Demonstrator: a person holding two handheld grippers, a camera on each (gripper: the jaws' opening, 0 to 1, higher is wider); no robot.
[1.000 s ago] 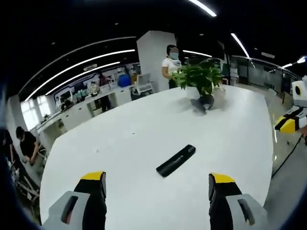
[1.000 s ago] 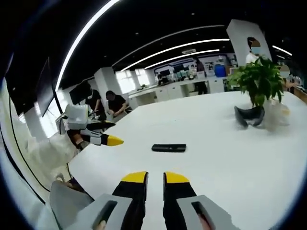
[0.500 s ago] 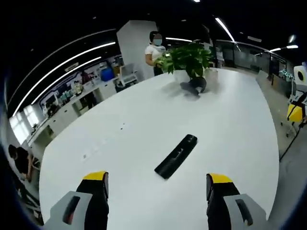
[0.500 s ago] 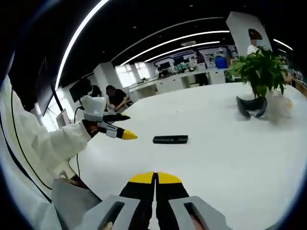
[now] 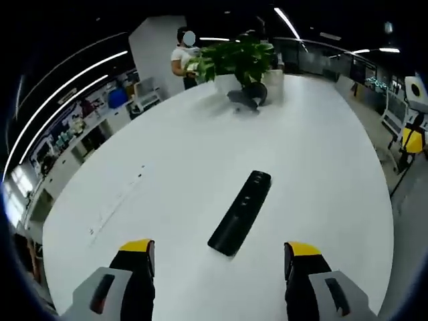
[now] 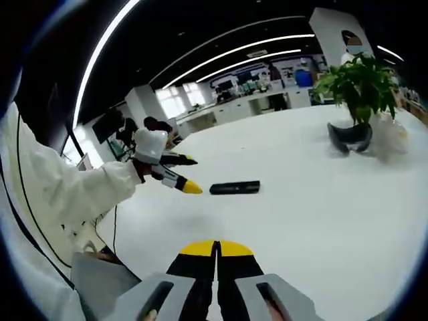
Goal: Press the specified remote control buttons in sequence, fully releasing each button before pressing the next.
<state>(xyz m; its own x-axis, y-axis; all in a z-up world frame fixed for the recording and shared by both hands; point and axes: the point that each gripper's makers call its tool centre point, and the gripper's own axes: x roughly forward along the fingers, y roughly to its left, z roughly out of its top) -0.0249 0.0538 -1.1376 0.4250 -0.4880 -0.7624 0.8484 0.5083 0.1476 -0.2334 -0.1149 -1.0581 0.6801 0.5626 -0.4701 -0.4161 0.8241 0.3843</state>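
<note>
In the left gripper view, the left gripper has its two yellow-tipped jaws spread wide with nothing between them. Just ahead of the jaws, roughly centred in the gap, lies the remote, a long slim black bar flat on the white table, its near end close to the jaw tips and its far end angled away to the right. Small buttons run along its top face, too small to tell apart.

In the right gripper view, the right gripper has its jaws pressed together tip to tip, gripping nothing. Ahead of them and slightly left, the remote lies crosswise, with the left gripper hovering just beside its left end, held by a white sleeve.

Judging by its look, the remote is light, stiff plastic and likely to slide on the smooth table when pushed. It probably wants steadying across its narrow sides, while a closed tip presses straight down on a button.

Far beyond the jaws stand a leafy plant and a person at the table's far edge.
</note>
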